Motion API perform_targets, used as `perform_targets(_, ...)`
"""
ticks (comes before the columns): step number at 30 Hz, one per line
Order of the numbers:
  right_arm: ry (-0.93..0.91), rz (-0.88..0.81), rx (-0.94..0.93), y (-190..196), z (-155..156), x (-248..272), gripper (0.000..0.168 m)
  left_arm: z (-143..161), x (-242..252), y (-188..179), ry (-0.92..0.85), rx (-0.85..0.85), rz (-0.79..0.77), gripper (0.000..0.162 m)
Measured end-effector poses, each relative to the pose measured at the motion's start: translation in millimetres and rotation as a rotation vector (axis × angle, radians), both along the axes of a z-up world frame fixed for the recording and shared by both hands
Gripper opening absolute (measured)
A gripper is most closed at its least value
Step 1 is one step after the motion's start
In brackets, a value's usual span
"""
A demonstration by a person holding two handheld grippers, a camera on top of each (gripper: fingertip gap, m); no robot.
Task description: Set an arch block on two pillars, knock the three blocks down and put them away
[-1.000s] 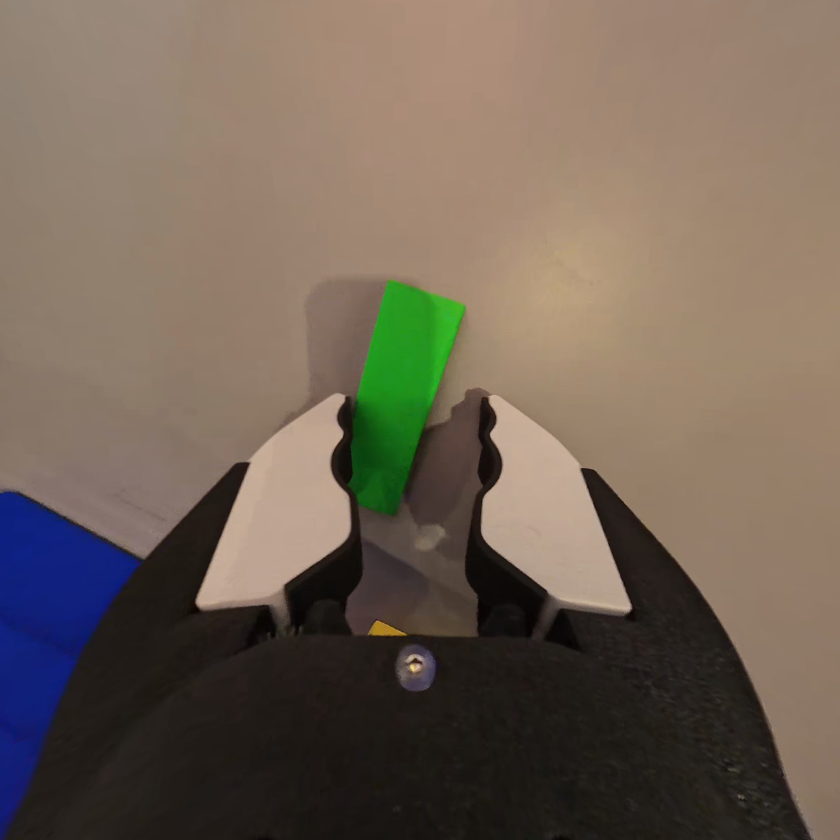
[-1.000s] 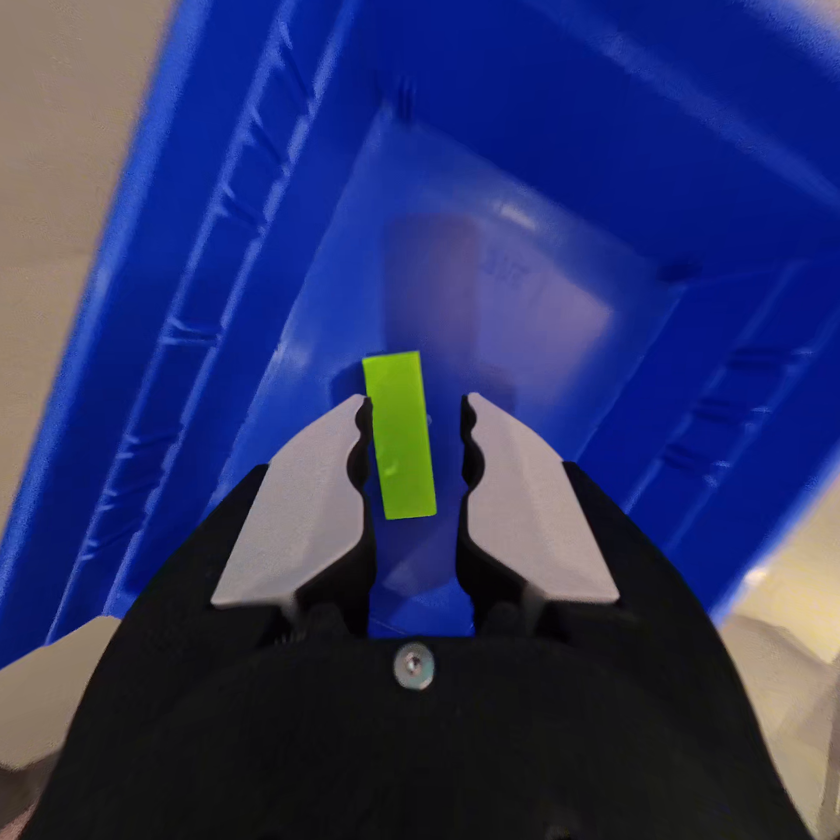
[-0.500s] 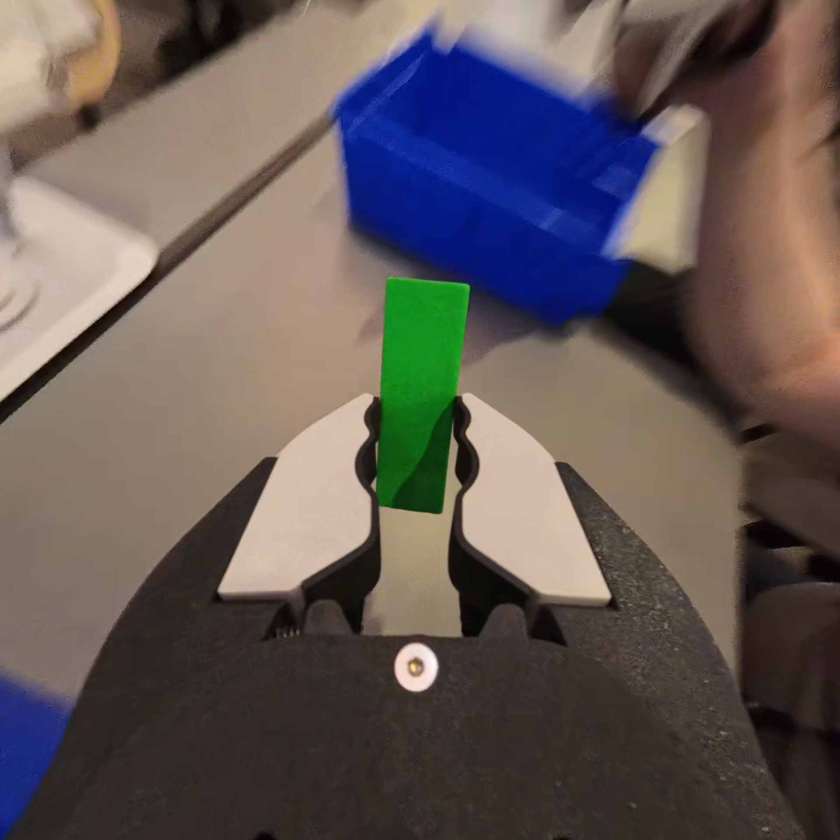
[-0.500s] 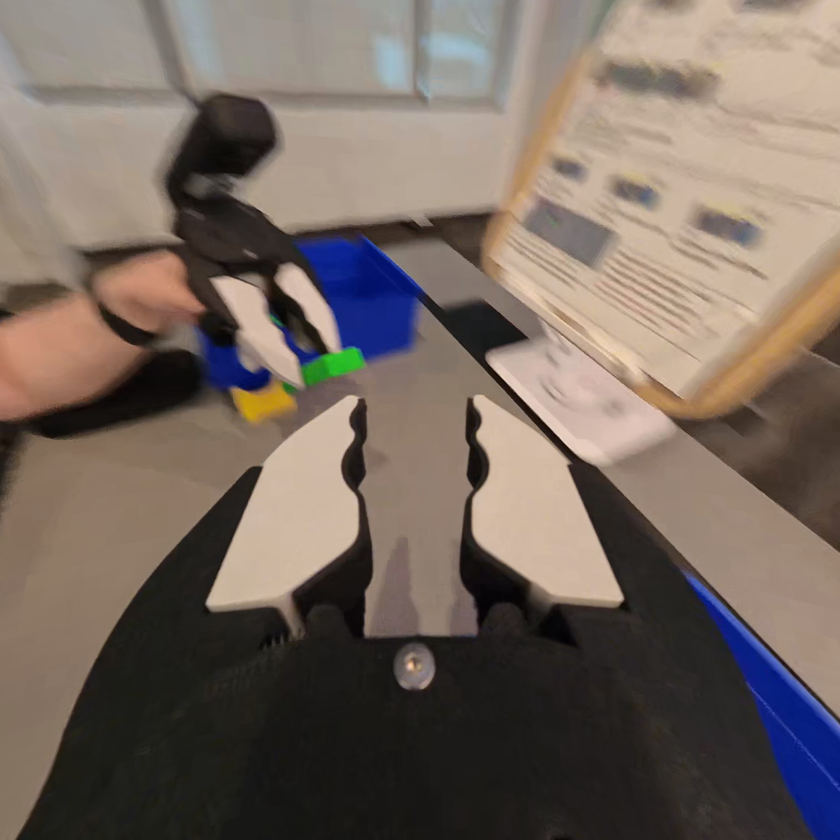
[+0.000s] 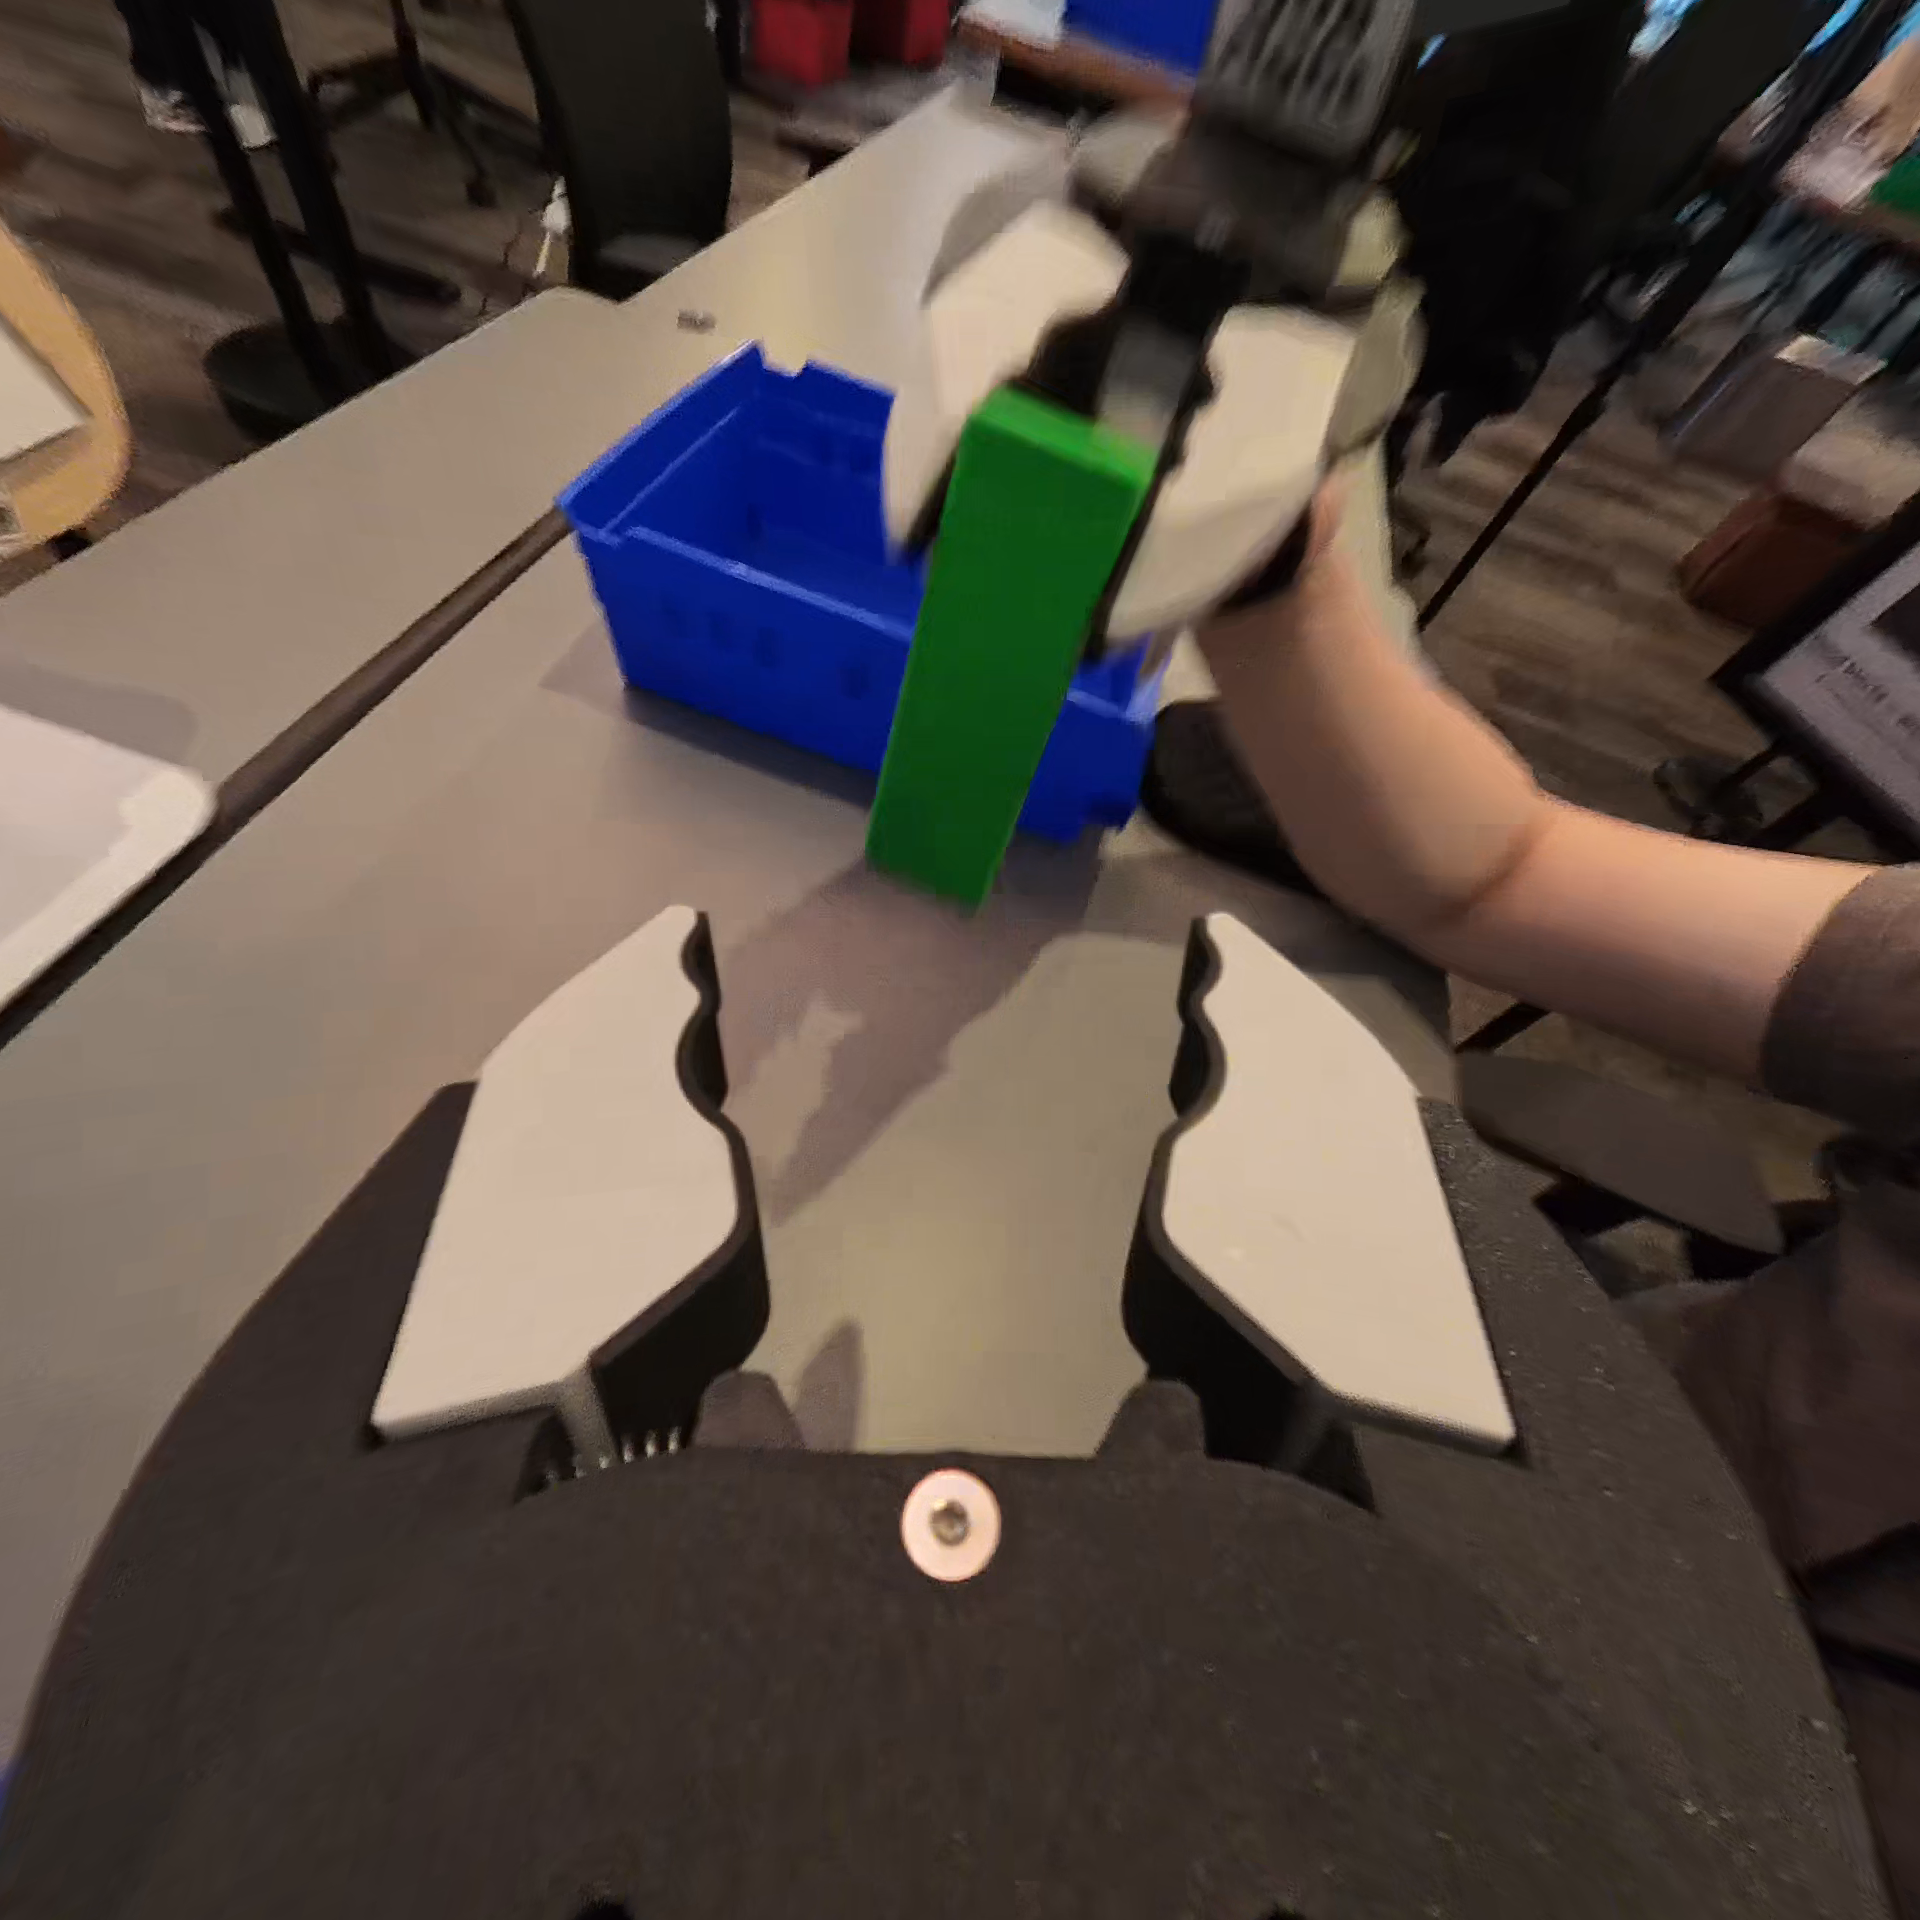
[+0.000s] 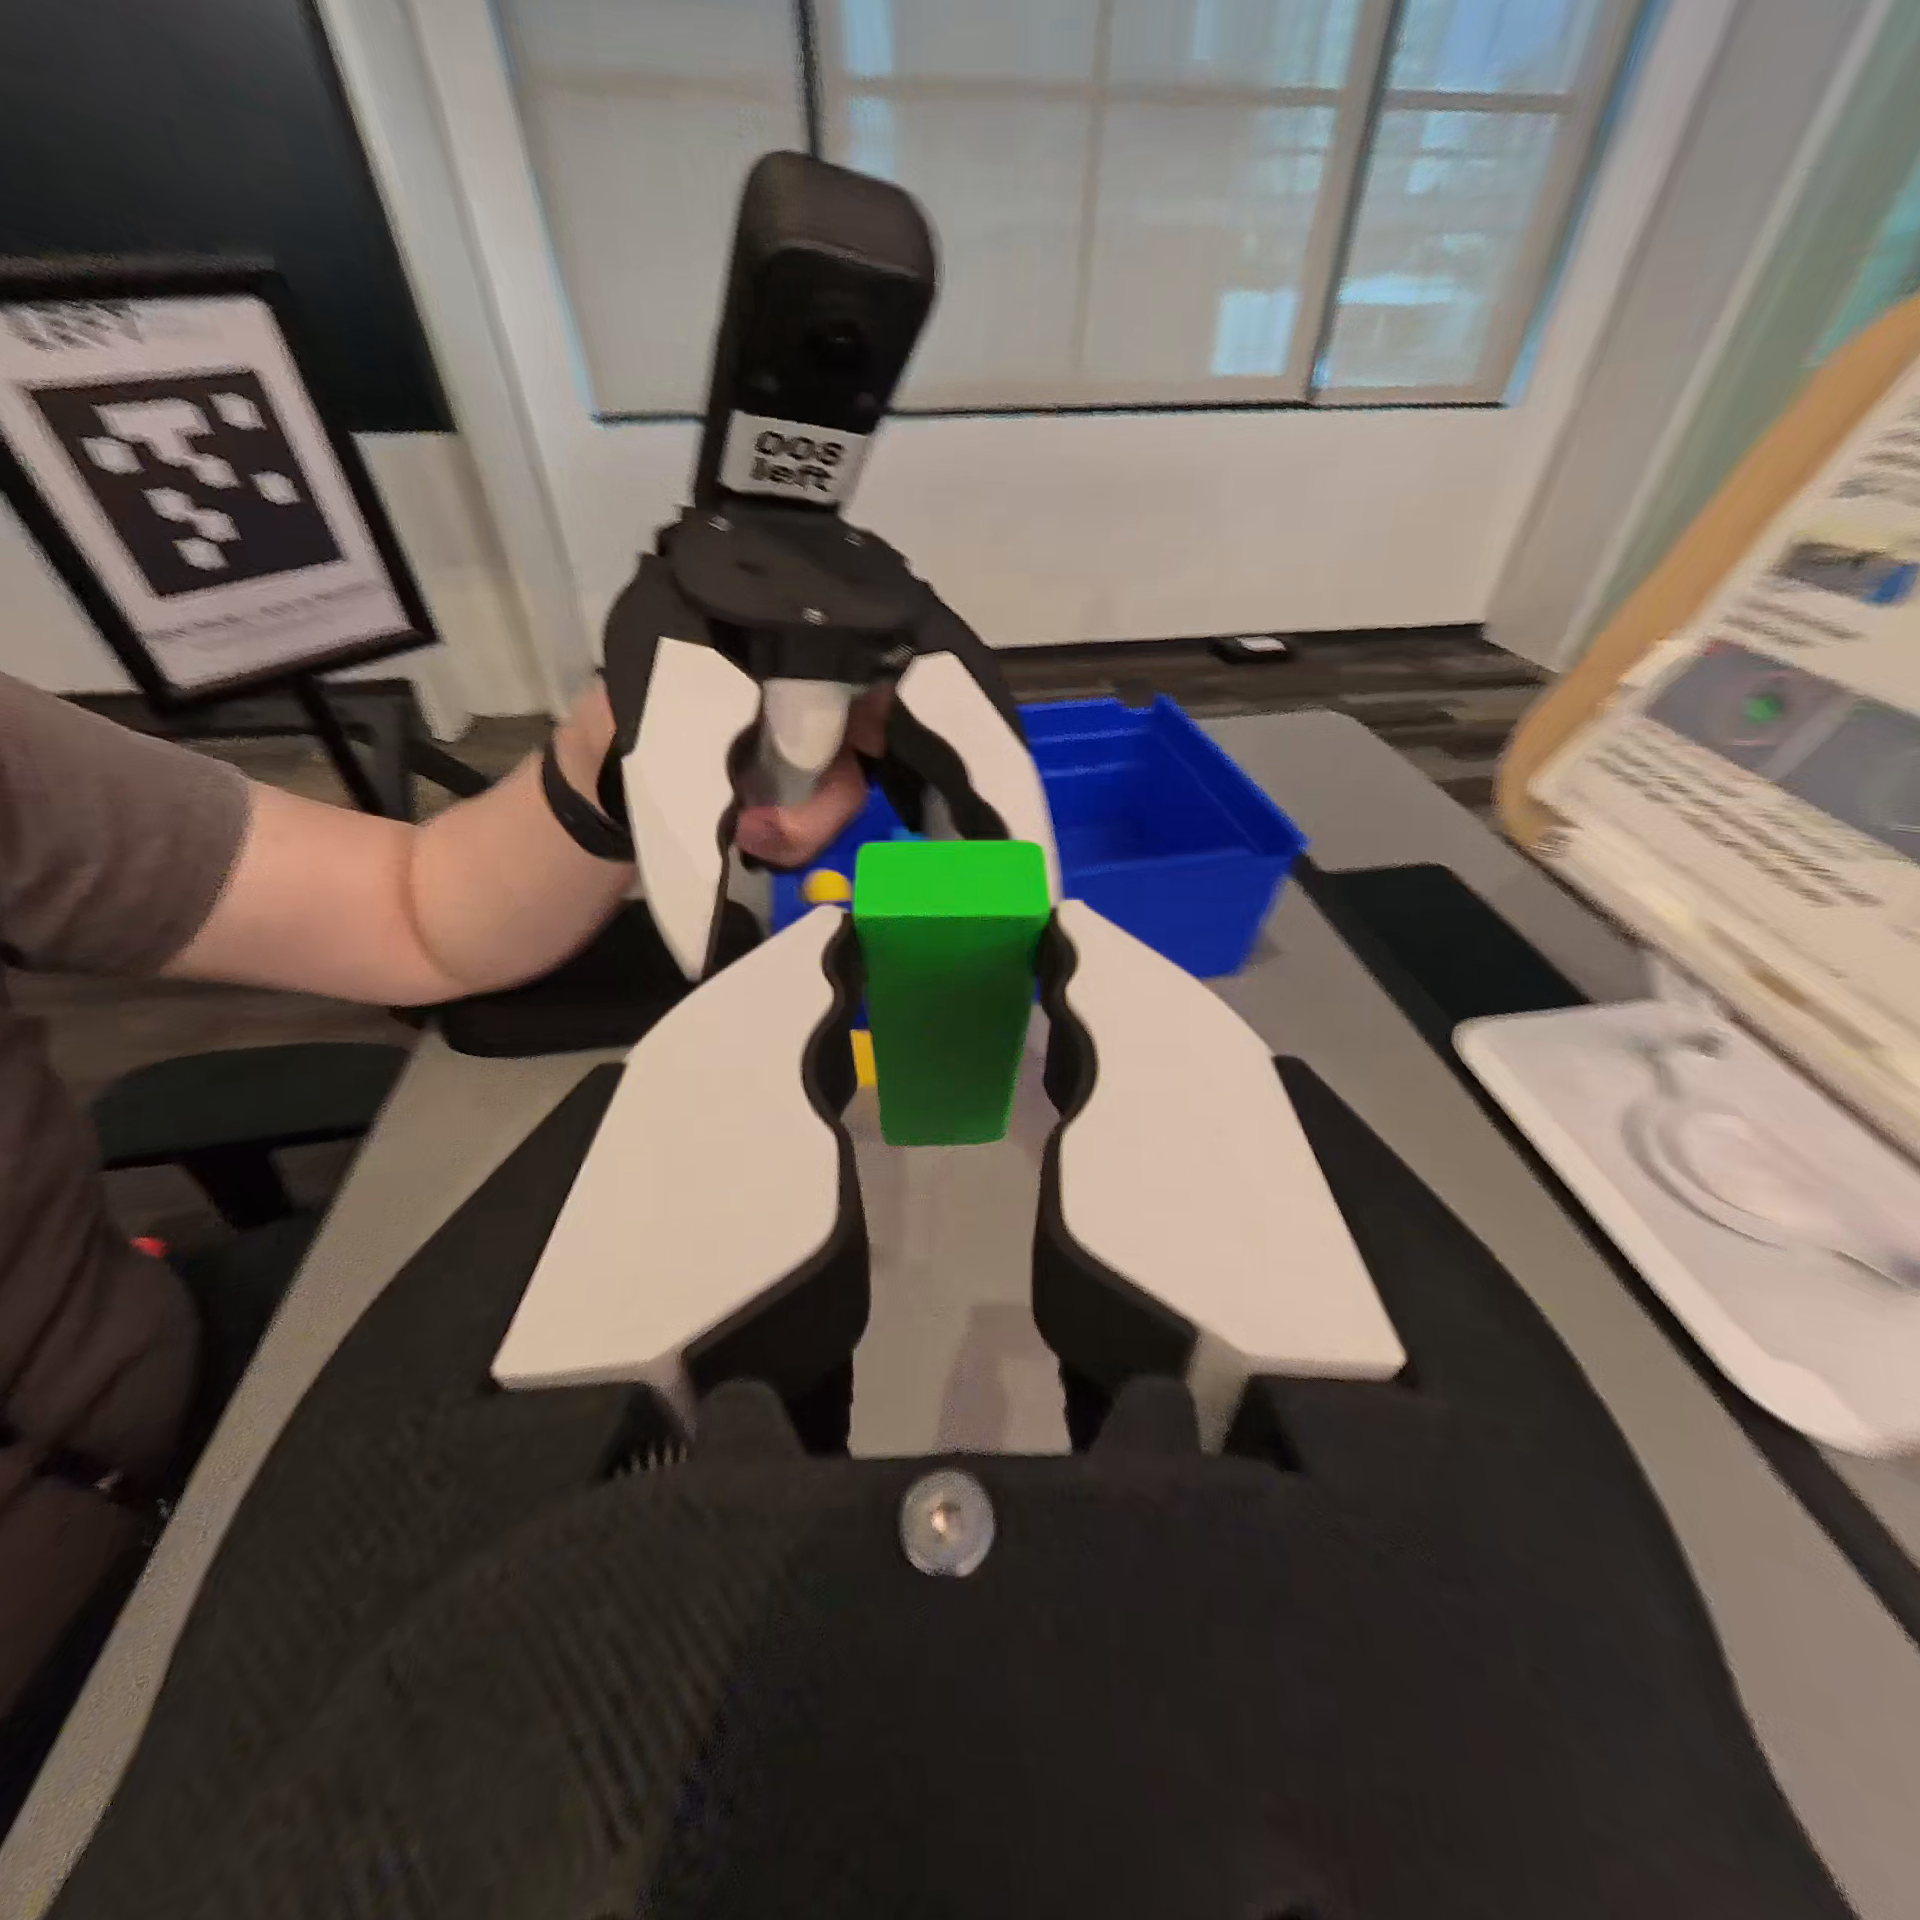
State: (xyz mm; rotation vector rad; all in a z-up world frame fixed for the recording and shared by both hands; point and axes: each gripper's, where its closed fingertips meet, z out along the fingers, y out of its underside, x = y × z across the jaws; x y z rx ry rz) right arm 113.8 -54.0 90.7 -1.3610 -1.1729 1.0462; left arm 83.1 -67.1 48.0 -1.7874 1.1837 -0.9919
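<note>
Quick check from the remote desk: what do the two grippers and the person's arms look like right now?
Both grippers match: the left gripper and right gripper have black textured bodies, pale grey fingers with wavy black inner pads, and a silver screw. A black camera with a white label tops the left one. Dark grey short sleeves; black wristband.

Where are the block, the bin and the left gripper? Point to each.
Block (image 5: 997,644): left wrist view, middle of its front face.
Bin (image 5: 748,644): left wrist view, near outer wall.
Left gripper (image 5: 948,925): left wrist view, midway between its open fingertips.
</note>
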Motion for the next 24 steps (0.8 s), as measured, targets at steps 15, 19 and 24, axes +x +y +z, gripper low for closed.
perform_targets(15, -0.873, -1.155, -0.545, 107.5, -164.7, 316.9, 0.034, -134.4, -115.2, -15.2, 1.125, -0.063, 0.184, 0.049)
perform_targets(19, -0.939, -1.126, -0.588, 118.1, -194.3, 309.8, 0.035, -159.1, -130.2, -22.8, 1.267, -0.167, 0.204, 0.046)
perform_targets(24, -0.938, -1.124, -0.546, 128.8, -195.2, 301.0, 0.039, -169.0, -131.1, -21.2, 1.289, -0.248, 0.301, 0.047)
